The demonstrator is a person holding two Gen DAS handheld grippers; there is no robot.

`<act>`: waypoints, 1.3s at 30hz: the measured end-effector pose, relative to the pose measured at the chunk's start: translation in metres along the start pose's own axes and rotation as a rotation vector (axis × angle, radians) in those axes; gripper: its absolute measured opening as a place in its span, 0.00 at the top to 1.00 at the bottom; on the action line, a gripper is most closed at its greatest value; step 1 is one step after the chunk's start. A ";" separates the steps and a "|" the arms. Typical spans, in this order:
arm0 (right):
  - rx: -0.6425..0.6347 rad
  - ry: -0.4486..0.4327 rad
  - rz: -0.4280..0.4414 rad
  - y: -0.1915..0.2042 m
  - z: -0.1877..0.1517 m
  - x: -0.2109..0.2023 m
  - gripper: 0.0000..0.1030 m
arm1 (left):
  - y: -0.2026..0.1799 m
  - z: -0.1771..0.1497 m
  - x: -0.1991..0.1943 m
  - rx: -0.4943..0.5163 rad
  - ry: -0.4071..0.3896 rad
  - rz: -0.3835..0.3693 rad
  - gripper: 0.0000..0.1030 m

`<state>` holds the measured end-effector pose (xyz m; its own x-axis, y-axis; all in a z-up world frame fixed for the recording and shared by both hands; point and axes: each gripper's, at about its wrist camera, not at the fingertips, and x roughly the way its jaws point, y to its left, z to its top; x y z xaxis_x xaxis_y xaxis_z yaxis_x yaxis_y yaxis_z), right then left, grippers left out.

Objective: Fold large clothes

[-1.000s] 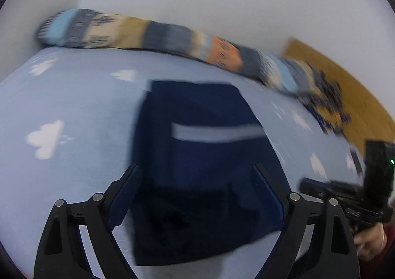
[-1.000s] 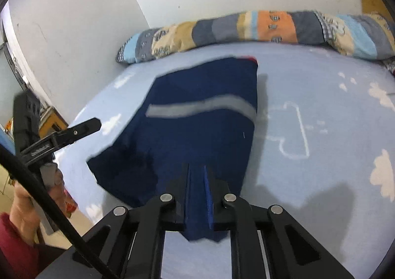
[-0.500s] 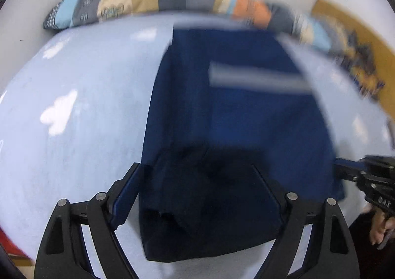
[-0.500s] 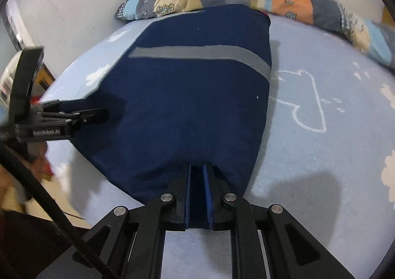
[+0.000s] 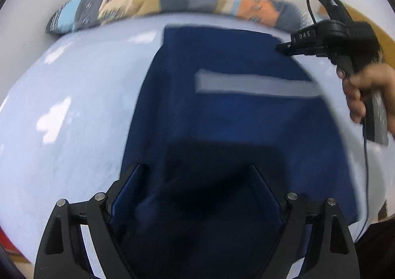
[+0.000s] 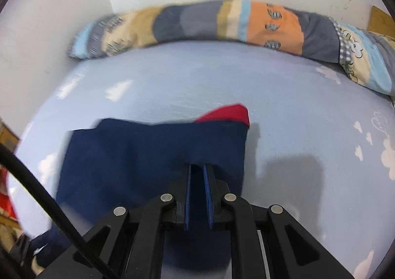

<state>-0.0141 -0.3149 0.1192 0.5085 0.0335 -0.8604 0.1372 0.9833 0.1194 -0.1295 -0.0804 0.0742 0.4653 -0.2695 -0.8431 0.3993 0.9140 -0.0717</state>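
Observation:
A navy blue garment [image 5: 222,118] with a grey stripe [image 5: 254,85] lies on the pale blue bed sheet [image 5: 74,106]. My left gripper [image 5: 197,180] is open, its fingers spread above the garment's near edge. My right gripper [image 6: 196,180] is shut on a fold of the navy garment [image 6: 148,155]; a red part [image 6: 227,112] shows at the garment's far edge. In the left wrist view the right gripper [image 5: 284,48] is held by a hand over the garment's far right corner.
A long patchwork bolster [image 6: 222,25] lies along the white wall at the far edge of the bed. The sheet [image 6: 296,106] has white cloud prints. A wooden panel [image 5: 385,37] is at the far right. The bed's near edge drops off at the left.
My right gripper has carried the garment's edge away from me toward the bolster, folding it over. My left gripper has stayed open above the near edge.

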 end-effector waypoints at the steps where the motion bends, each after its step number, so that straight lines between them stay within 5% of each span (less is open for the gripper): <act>1: 0.010 0.050 -0.002 -0.002 0.005 0.016 0.88 | 0.002 -0.001 0.002 -0.011 0.009 -0.008 0.16; 5: 0.012 0.159 -0.040 0.001 0.011 0.049 0.88 | 0.006 0.001 -0.002 -0.031 0.032 -0.007 0.16; 8: 0.008 0.066 -0.048 0.023 0.028 0.022 0.88 | 0.009 0.003 -0.008 -0.052 0.012 -0.038 0.16; 10: -0.055 0.011 0.001 0.054 0.032 0.010 0.88 | 0.013 0.006 -0.014 -0.077 -0.011 -0.025 0.16; 13: -0.087 0.070 0.176 0.092 0.026 0.025 0.86 | 0.020 0.007 -0.018 -0.109 -0.024 -0.027 0.16; 16: -0.146 0.184 0.118 0.117 0.009 0.060 0.83 | 0.021 0.005 -0.016 -0.112 -0.015 -0.024 0.16; 21: -0.082 0.131 0.221 0.099 0.007 0.017 0.82 | 0.012 0.010 -0.023 -0.086 -0.038 -0.035 0.16; 29: -0.167 0.038 0.085 0.056 -0.059 -0.067 0.74 | -0.004 0.011 -0.029 -0.028 -0.059 -0.027 0.16; 39: -0.170 0.083 0.135 0.043 -0.161 -0.095 0.74 | -0.002 -0.002 -0.011 0.023 -0.002 0.038 0.16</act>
<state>-0.1937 -0.2467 0.1266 0.4395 0.1744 -0.8812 -0.0759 0.9847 0.1570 -0.1363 -0.0786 0.0824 0.4823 -0.2355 -0.8438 0.3994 0.9164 -0.0274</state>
